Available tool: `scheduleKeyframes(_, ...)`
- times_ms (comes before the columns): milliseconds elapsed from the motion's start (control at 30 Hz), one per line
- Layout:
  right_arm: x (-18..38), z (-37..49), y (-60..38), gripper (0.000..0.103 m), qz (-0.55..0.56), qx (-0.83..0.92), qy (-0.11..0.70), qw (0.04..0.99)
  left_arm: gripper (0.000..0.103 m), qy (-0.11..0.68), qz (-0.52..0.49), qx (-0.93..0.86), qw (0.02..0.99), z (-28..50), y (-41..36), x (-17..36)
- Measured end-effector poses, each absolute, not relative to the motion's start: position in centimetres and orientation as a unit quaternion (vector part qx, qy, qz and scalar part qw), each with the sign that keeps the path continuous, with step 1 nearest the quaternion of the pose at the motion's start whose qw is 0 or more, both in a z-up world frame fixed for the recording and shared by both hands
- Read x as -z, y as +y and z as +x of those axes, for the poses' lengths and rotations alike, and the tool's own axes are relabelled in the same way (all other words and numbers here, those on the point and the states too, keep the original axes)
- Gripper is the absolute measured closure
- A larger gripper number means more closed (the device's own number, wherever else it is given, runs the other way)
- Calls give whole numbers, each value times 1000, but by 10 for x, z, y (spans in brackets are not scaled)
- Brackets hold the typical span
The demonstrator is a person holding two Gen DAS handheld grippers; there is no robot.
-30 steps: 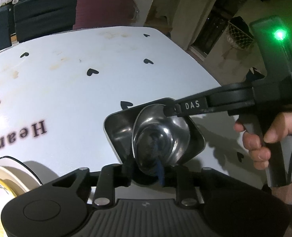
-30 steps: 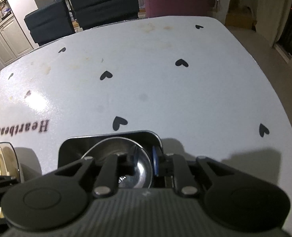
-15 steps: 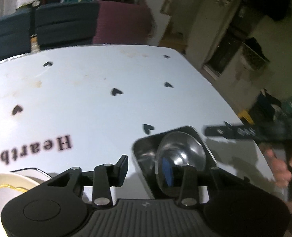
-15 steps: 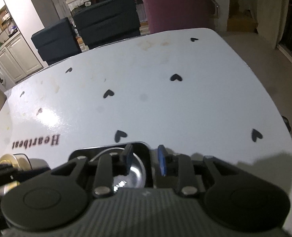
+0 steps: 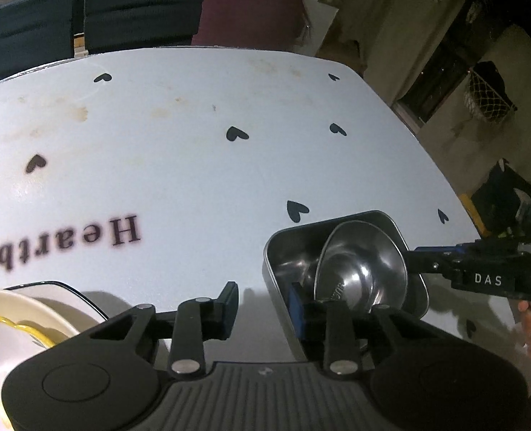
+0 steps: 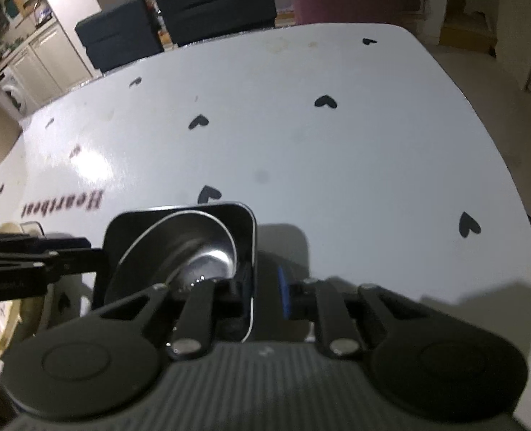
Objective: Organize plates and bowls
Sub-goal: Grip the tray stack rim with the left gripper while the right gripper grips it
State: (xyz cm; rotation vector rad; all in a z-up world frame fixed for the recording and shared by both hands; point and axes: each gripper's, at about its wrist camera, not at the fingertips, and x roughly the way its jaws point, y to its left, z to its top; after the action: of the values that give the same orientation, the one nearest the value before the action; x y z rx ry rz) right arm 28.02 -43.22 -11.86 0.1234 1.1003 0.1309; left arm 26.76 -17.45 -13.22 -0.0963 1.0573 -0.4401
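Left gripper [image 5: 262, 305]: jaws closing astride the near-left wall of the square steel tray [image 5: 283, 251], pads not yet pressing. Right gripper [image 6: 263, 287]: jaws closing astride the tray's right wall. The steel bowl [image 5: 362, 269] leans tilted inside the tray on the white table [image 5: 193, 172].

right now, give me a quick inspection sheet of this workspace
surface: white table, black heart prints, brownish stains at the far side
job's things: steel bowl tilted inside square steel tray; yellow-edged white dish to its left
clutter: nothing seen
grippers: left gripper and right gripper closing, each astride a tray wall, gaps showing
cables: nothing seen
surroundings: dark chairs, maroon chair, washing machine
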Motion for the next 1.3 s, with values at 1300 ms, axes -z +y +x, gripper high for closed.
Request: scheduleKeyframes(1300,141,280,-446,98,111,-104,510,847,94,522,-115,220,816,267,-171,145)
